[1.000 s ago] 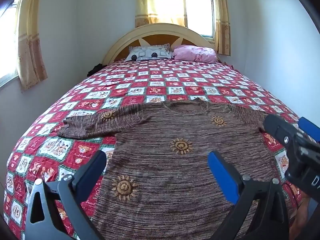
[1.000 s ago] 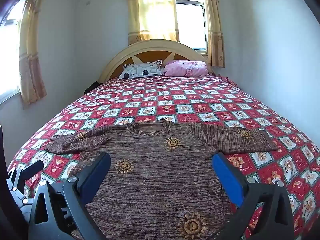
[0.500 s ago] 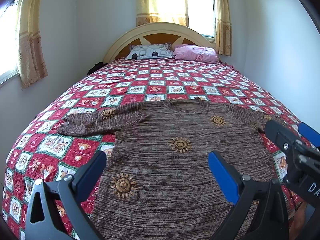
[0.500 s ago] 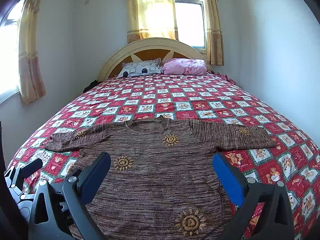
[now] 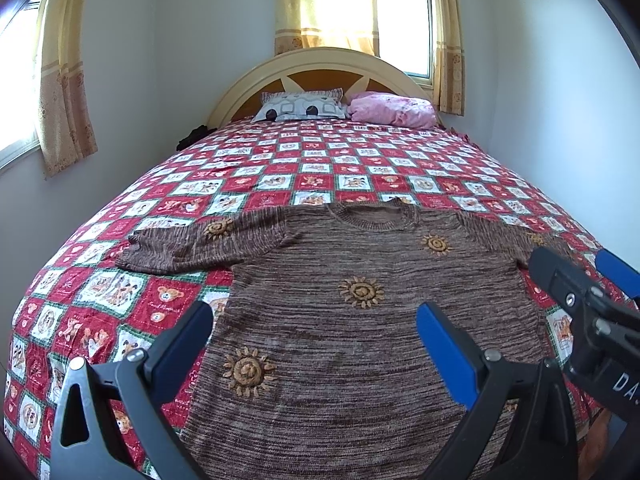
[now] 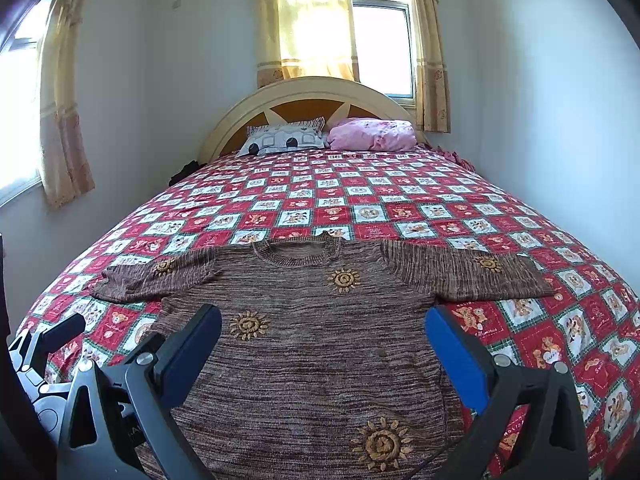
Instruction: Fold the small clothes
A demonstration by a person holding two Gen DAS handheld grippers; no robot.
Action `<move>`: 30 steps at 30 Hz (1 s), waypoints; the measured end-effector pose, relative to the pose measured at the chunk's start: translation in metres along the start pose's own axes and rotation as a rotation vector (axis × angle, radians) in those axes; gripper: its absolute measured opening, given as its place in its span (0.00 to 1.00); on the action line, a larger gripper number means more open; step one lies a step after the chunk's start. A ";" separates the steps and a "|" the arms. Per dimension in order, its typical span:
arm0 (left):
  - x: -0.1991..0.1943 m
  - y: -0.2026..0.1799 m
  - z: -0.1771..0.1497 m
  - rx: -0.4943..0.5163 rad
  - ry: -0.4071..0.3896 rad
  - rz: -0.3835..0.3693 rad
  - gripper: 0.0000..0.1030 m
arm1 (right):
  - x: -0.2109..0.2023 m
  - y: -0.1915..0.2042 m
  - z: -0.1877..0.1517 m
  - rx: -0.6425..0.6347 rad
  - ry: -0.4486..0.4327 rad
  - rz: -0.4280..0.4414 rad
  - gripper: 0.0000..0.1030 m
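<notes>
A brown knitted sweater [image 5: 360,344] with yellow sun motifs lies flat, face up, on the near half of the bed, both sleeves spread out to the sides. It also shows in the right wrist view [image 6: 320,352]. My left gripper [image 5: 314,328] is open and empty, held above the sweater's lower left part. My right gripper [image 6: 324,328] is open and empty above the sweater's lower middle. The right gripper's body shows at the right edge of the left wrist view [image 5: 592,320]. The left gripper shows at the lower left of the right wrist view [image 6: 36,352].
The bed has a red and white patchwork cover [image 5: 360,160]. A patterned pillow [image 5: 300,106] and a pink pillow [image 5: 392,109] lie against the cream headboard [image 5: 320,64]. White walls stand close on both sides. Curtained windows are behind and at the left.
Both grippers have tilted or lifted a little, so the sweater sits slightly lower in each view. Both stay open. The sweater has not moved.
</notes>
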State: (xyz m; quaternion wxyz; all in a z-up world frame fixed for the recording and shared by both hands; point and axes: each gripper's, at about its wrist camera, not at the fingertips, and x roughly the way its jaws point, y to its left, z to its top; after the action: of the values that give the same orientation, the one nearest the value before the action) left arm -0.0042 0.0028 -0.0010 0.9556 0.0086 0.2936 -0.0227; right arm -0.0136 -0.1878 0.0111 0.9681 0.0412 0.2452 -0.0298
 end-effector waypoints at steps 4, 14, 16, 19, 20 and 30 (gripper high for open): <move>0.000 0.001 0.000 -0.002 0.001 0.000 1.00 | 0.000 0.000 -0.001 0.001 0.002 -0.002 0.99; 0.001 0.001 -0.001 0.002 0.005 0.003 1.00 | 0.004 0.000 -0.002 0.005 0.016 -0.002 0.99; 0.003 0.002 -0.002 0.002 0.009 0.006 1.00 | 0.004 0.000 -0.002 0.005 0.016 -0.003 0.99; 0.005 0.002 -0.004 0.004 0.017 0.012 1.00 | 0.004 0.000 -0.003 0.005 0.017 -0.003 0.99; 0.005 0.002 -0.004 0.006 0.019 0.014 1.00 | 0.005 0.000 -0.003 0.007 0.018 -0.003 0.99; 0.005 0.001 -0.004 0.010 0.021 0.019 1.00 | 0.007 -0.003 -0.006 0.016 0.023 -0.003 0.99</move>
State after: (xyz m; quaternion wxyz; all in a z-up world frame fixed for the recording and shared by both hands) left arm -0.0025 0.0033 -0.0072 0.9527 0.0164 0.3032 -0.0153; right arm -0.0106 -0.1900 0.0020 0.9648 0.0490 0.2562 -0.0327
